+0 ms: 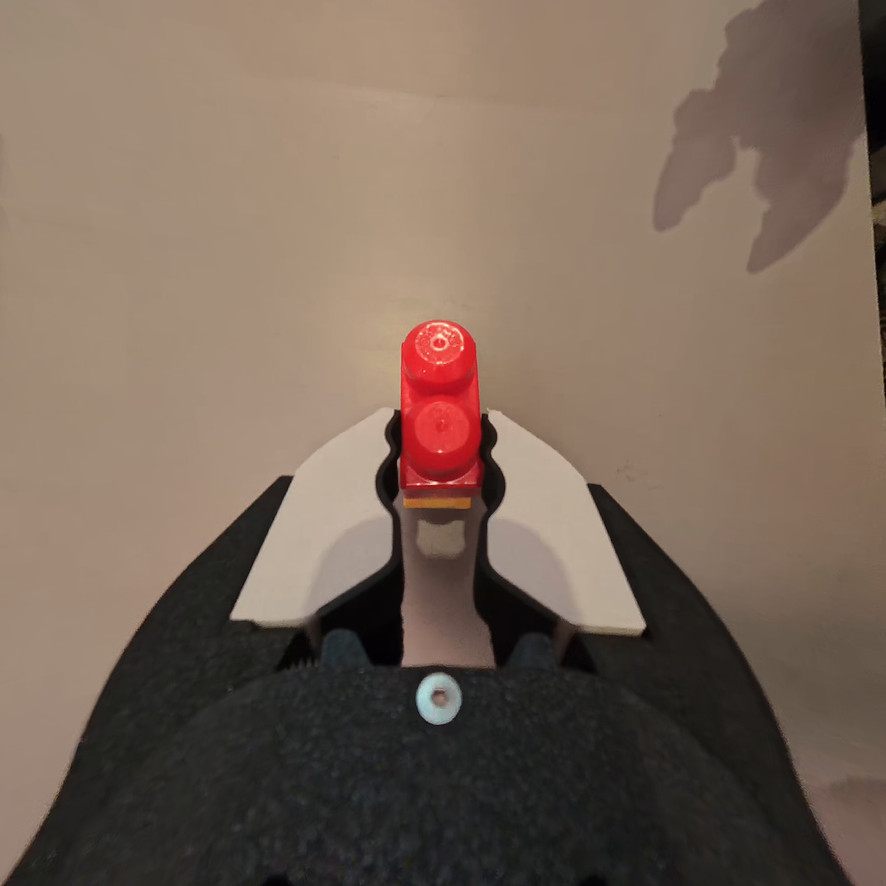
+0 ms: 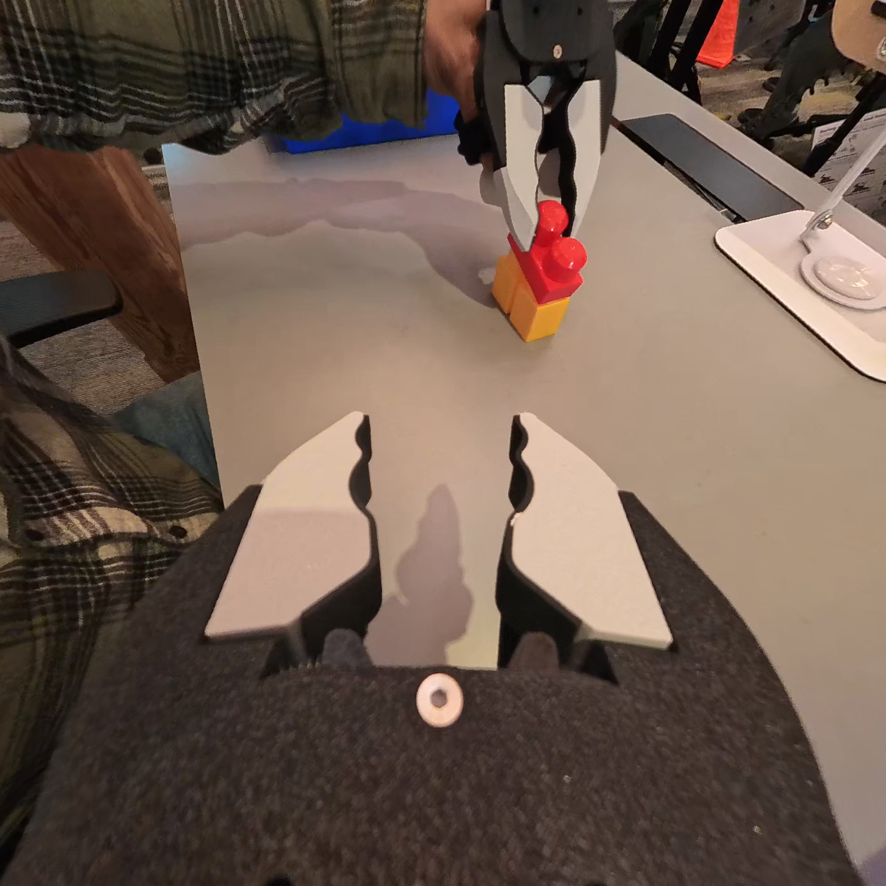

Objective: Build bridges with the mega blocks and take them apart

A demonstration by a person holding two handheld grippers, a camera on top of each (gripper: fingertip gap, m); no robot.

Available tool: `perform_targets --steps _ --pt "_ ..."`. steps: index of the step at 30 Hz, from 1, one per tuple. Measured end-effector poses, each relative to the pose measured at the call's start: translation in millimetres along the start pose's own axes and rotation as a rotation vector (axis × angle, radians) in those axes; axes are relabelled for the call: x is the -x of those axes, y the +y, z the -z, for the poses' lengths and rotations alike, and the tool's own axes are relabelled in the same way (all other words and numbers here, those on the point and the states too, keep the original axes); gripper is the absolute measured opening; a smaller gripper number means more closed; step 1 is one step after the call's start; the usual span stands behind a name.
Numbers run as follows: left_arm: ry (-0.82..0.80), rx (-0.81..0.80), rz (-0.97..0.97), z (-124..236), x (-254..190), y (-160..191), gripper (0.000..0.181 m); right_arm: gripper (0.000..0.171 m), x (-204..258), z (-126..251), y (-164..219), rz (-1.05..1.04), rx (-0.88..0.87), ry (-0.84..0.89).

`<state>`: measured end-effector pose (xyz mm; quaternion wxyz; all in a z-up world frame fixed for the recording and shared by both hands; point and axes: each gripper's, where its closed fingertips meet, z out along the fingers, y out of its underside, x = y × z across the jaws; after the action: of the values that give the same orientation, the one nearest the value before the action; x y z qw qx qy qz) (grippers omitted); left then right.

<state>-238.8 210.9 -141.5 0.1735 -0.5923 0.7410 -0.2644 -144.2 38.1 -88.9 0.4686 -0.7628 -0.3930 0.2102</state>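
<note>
Right gripper (image 2: 440, 422) fingers apart, idle — my left gripper (image 1: 440, 422) clamps the red two-stud plastic block (image 1: 440, 412) atop the yellow plastic block (image 2: 530, 302); tugging crookedly could topple both.

A smooth grey rectangular tabletop (image 2: 311, 335) fills most of the right wrist view, lit warmly from above so that soft layered shadows spread across its far half. At its far left corner stands a reddish-brown wooden panel (image 2: 129, 230), with a black padded armrest (image 2: 52, 299) just in front of it. Beyond the far edge sits a bright blue plastic bin (image 2: 378, 129). On the right, a flat white rectangular base (image 2: 767, 268) rests on the table, and a dark flat rectangular slab (image 2: 705, 163) lies behind it. Farther off, patterned carpet (image 2: 738, 81) covers the floor, with an orange cone-shaped object (image 2: 719, 33) standing there.
</note>
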Motion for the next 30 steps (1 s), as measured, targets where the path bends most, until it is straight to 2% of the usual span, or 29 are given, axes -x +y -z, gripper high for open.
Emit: perform_targets --steps 9,14,23,30 --pt "-0.058 -0.221 0.056 1 3 -2 0.031 0.056 1 -7 2 -0.014 0.003 -0.019" --pt "-0.071 -0.246 0.048 5 7 1 0.031 0.056 0 -8 1 -0.017 0.006 -0.013" --pt "-0.05 -0.401 0.076 20 3 -10 0.031 0.055 4 -12 -1 -0.014 0.013 -0.024" --pt "-0.047 -0.398 0.122 5 8 11 0.031 0.055 7 -13 -1 -0.009 0.015 -0.036"
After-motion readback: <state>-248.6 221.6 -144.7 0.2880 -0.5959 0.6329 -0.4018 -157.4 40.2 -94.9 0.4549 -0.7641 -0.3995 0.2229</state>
